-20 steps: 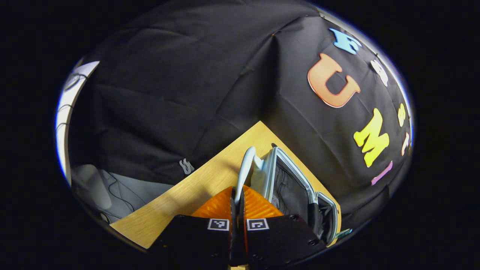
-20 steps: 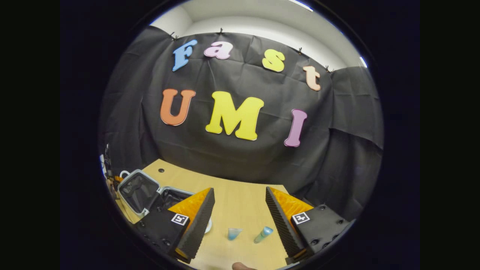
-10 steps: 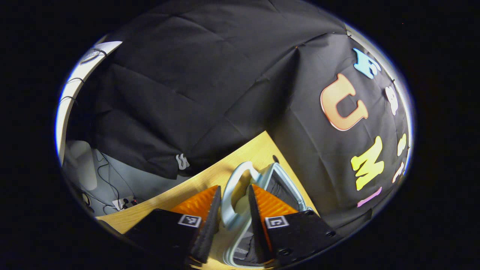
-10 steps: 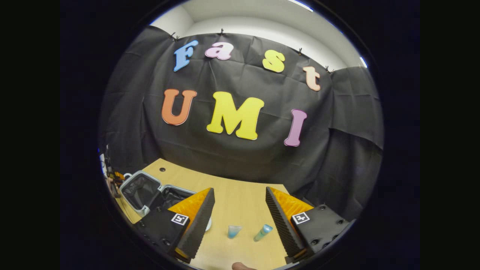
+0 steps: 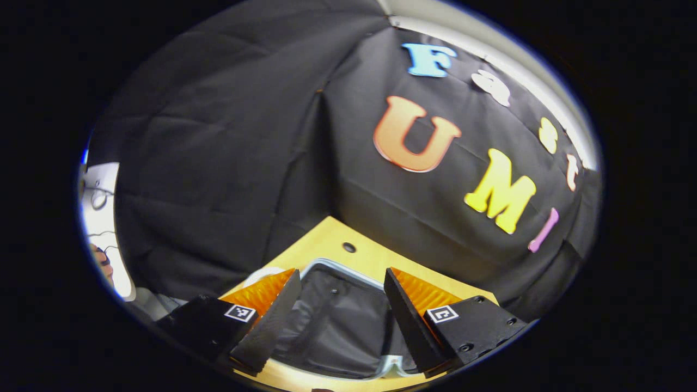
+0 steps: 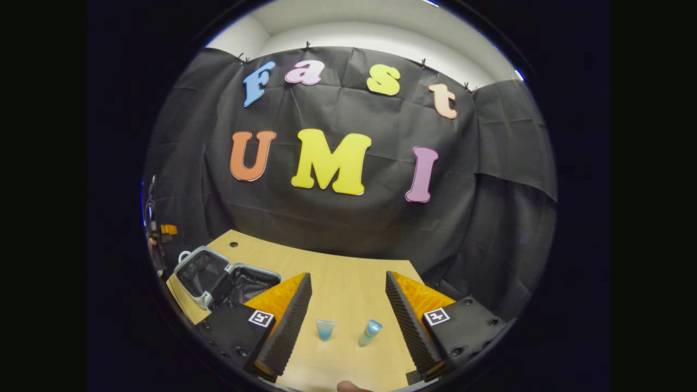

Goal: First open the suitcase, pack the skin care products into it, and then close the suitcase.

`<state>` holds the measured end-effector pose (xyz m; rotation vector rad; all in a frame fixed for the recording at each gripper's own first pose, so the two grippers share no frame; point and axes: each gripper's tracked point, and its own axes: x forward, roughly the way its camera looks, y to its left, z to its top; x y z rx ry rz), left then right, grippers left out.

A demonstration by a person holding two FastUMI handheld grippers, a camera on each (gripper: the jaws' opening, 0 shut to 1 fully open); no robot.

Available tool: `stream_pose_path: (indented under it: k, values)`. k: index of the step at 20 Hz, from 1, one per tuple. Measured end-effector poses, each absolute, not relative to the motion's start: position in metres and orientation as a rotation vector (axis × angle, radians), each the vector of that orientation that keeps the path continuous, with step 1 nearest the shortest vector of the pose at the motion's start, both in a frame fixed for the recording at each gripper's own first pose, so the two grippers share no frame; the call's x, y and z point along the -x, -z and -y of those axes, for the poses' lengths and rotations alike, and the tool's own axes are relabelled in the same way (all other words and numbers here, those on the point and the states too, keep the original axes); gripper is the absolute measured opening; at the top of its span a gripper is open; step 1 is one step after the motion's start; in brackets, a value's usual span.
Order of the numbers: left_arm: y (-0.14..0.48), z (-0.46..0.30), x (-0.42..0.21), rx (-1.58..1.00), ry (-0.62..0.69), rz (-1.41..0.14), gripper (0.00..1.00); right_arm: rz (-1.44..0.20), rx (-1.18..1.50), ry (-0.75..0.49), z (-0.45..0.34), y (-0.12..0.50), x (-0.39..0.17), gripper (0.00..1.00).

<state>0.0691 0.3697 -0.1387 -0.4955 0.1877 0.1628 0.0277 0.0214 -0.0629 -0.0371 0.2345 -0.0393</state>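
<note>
The light blue suitcase [image 6: 202, 294] lies open on the wooden table [image 6: 348, 272] at the left of the right gripper view, both black-lined halves facing up. My left gripper [image 5: 342, 272] stands open above one half of the suitcase [image 5: 337, 321], holding nothing. My right gripper [image 6: 347, 275] is open too, over the table. Between its fingers, on the table, stand a small blue cone-shaped container [image 6: 325, 329] and a blue-green tube [image 6: 369, 333], both apart from the fingers.
A round hole [image 5: 349, 247] is in the table behind the suitcase, near the black cloth wall. The table's left edge runs close beside the suitcase. Bare wood [image 6: 354, 294] stretches between the suitcase and the two products. A fingertip [image 6: 348, 387] shows at the bottom edge.
My left gripper, shut on the suitcase handle a second ago, has opened, let it go and swung over the open half. The right gripper shifted slightly; the two products sit nearer its middle.
</note>
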Motion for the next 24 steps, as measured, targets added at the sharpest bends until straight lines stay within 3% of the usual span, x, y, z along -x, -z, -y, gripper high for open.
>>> stream_pose_path:
  k: [5, 12, 17, 24]
  values:
    - [0.122, -0.218, -0.070, 0.365, -0.014, -0.210, 0.98, -0.271, 0.020, 0.025, 0.022, 0.084, -0.024, 0.81]
    - [0.169, -0.015, -0.058, 0.231, 0.207, -0.291, 0.98, -0.336, 0.051, 0.002, 0.079, 0.121, -0.021, 0.81]
    - [0.222, 0.072, -0.054, 0.144, 0.294, -0.366, 0.98, -0.374, 0.061, -0.018, 0.110, 0.145, -0.019, 0.81]
    - [0.300, 0.136, -0.085, 0.066, 0.327, -0.481, 0.98, -0.424, 0.079, -0.006, 0.153, 0.175, -0.019, 0.81]
